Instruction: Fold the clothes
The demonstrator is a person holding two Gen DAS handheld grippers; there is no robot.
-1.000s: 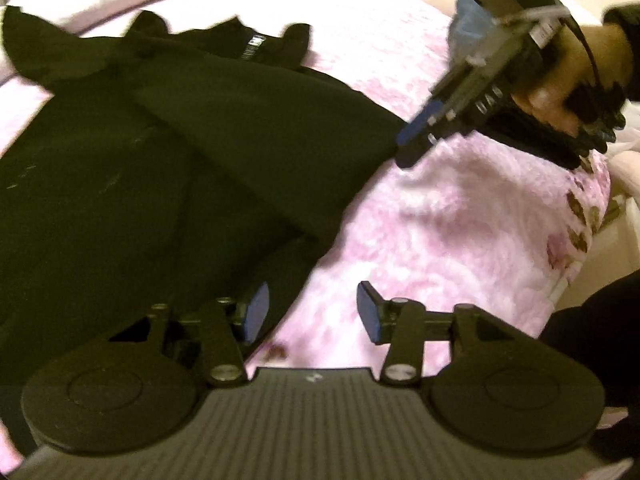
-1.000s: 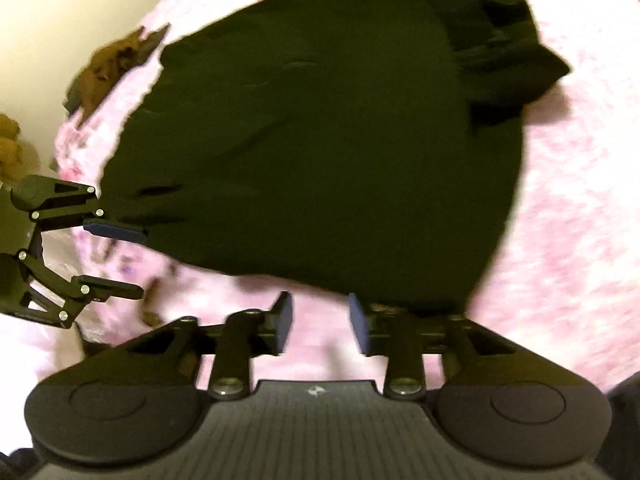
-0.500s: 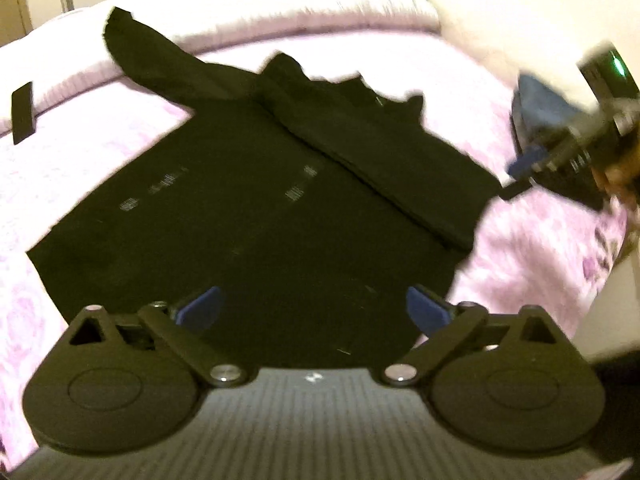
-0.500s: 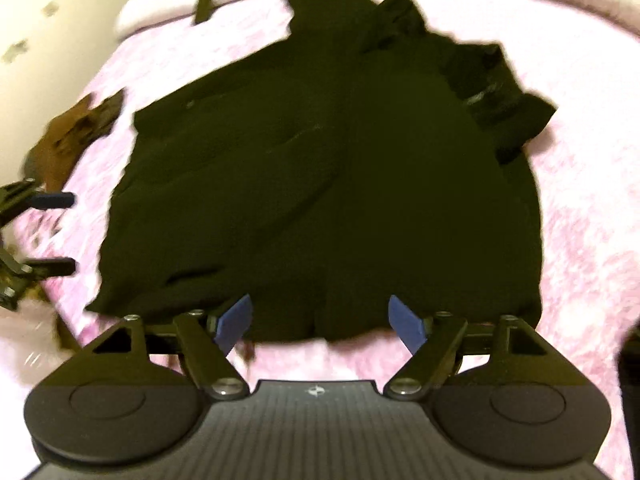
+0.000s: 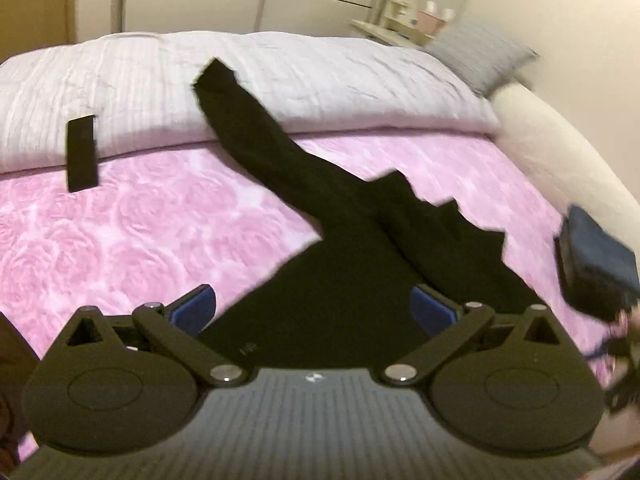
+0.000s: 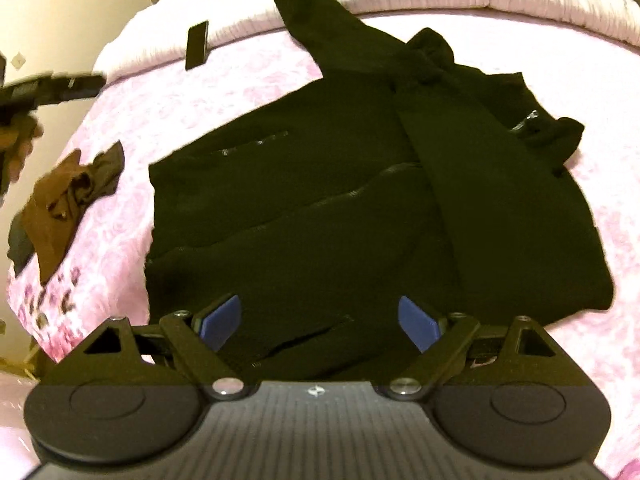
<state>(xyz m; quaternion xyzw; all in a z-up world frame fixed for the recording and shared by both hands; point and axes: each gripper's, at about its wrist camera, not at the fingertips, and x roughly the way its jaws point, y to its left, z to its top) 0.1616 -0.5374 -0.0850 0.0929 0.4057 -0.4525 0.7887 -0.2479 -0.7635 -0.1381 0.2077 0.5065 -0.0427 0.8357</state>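
A bed (image 5: 132,236) fills most of both views, covered with a pink blanket (image 5: 168,216) printed in a rose pattern. At its far end lies a pale, ribbed white quilt (image 5: 320,76), folded in a long roll across the bed's width. A grey cushion (image 5: 482,54) leans in the far right corner against a cream padded bed edge (image 5: 560,160). Behind stands a cream wardrobe (image 5: 240,8) with tall door panels, with a wooden door (image 5: 36,0) at the far left. A small white shelf (image 5: 404,24) holds pale, blurred items. The walls (image 6: 76,12) are plain cream, under warm indoor light
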